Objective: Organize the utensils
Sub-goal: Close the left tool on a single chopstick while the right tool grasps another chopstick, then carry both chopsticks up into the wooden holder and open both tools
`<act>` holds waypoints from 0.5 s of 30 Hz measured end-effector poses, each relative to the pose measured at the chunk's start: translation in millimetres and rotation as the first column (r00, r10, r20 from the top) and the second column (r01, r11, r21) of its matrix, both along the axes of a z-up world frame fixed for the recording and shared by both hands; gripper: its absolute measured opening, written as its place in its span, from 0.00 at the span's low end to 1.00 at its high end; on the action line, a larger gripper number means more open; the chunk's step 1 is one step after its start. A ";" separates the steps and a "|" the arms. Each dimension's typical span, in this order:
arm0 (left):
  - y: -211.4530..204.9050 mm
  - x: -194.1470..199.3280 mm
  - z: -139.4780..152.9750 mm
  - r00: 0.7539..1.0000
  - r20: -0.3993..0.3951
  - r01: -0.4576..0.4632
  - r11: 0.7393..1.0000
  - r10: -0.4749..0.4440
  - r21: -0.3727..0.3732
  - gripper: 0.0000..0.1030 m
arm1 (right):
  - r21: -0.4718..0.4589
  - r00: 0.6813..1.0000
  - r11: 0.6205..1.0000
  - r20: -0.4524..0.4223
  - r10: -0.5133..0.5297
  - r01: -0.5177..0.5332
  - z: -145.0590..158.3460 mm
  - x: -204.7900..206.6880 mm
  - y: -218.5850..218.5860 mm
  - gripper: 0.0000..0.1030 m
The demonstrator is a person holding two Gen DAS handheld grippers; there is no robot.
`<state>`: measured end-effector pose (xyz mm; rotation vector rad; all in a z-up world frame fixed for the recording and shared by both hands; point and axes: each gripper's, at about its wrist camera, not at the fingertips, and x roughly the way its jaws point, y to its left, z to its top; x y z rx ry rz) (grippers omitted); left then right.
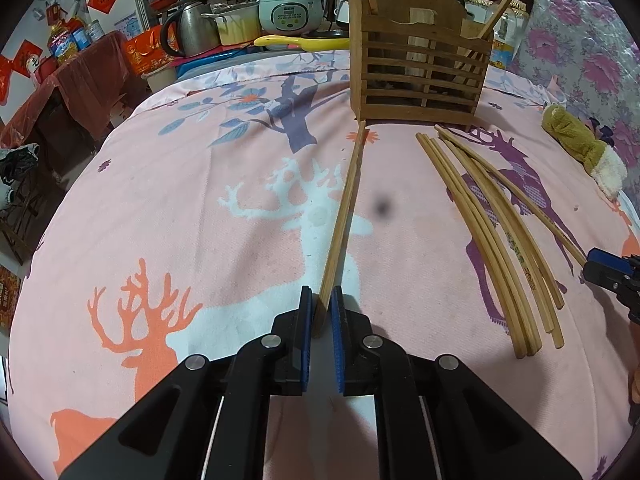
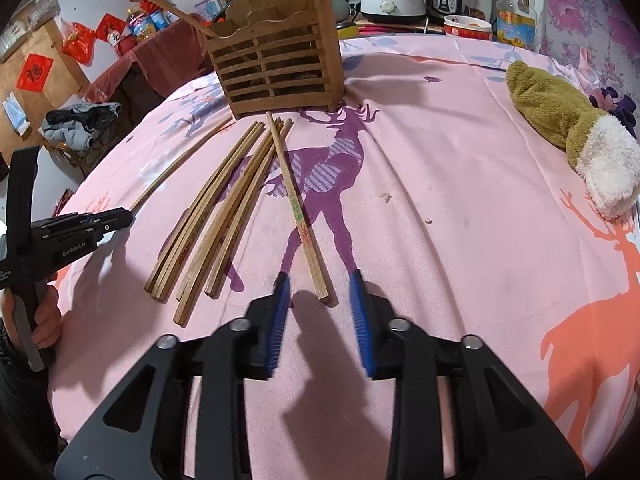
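Item 1: left gripper (image 1: 320, 300), blue-padded jaws pressed onto the near end of a single chopstick (image 1: 345, 208); the stick runs straight ahead from the pads across the pink deer-print bedsheet (image 1: 160, 200), its far tip just short of the base of the wooden slatted holder (image 1: 420, 60). Item 2: right gripper (image 2: 320, 286), jaws parted, pads touching nothing; the near end of 1 printed chopstick (image 2: 298, 212) lies on the sheet between the fingertips, and that stick angles away ahead toward the holder's front. Item 3: loose chopstick pile (image 2: 216, 216), several pieces fanned on the sheet ahead and to the left of the right gripper, lying between the 2 grippers; in the left wrist view the same pile sits ahead and to the right of the left gripper. Item 4: the holder, standing upright on the sheet straight ahead of both grippers, beyond all loose sticks, with a few chopsticks already leaning inside its compartments; which compartment each occupies cannot be told. Item 5: olive and white plush item (image 2: 576, 136), far right of the right gripper, well apart from the sticks. Item 6: a hand (image 2: 46, 316) gripping the left gripper's handle at the left edge of the right wrist view.
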<state>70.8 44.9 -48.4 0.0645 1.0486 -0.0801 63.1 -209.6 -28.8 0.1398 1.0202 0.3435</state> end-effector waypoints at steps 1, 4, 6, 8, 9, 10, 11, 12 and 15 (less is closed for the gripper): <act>-0.1 -0.2 0.0 1.000 0.000 0.000 1.000 0.000 0.001 0.10 | -0.006 1.000 1.000 0.000 0.002 -0.002 -0.8 0.3 0.7 0.21; -2.8 -1.0 -0.7 1.000 0.005 0.006 1.000 -0.006 0.021 0.10 | -0.049 1.000 0.999 0.006 0.006 -0.005 -2.8 0.1 5.0 0.13; -5.3 -2.0 -1.1 1.000 0.010 0.009 0.999 -0.009 0.037 0.10 | -0.069 1.000 0.998 0.016 0.012 -0.011 -2.1 -1.3 7.6 0.09; -7.2 -3.5 -0.6 1.000 0.016 0.016 0.999 -0.016 0.046 0.08 | -0.077 0.999 0.997 0.030 0.013 -0.011 -0.1 -3.2 7.8 0.08; -7.6 -4.2 0.2 1.000 0.018 0.020 0.999 -0.021 0.040 0.08 | -0.080 0.999 0.997 0.043 0.009 -0.006 2.4 -4.3 7.3 0.08; -7.9 -5.7 2.2 0.999 0.024 0.026 0.999 -0.027 0.031 0.07 | -0.078 0.998 0.997 0.057 0.005 -0.001 4.9 -5.2 6.4 0.08; -8.3 -7.8 5.7 0.999 0.039 0.030 0.999 -0.031 0.027 0.06 | -0.076 0.997 0.997 0.074 0.000 0.006 8.0 -6.4 5.3 0.07; -9.0 -9.6 9.0 0.998 0.055 0.029 0.999 -0.031 0.028 0.05 | -0.072 0.995 0.997 0.102 -0.010 0.017 13.5 -8.4 3.2 0.07; -8.9 -17.8 25.8 0.992 0.125 0.025 0.999 -0.027 0.019 0.06 | -0.047 0.984 0.998 0.173 -0.032 0.041 29.0 -14.6 -2.3 0.07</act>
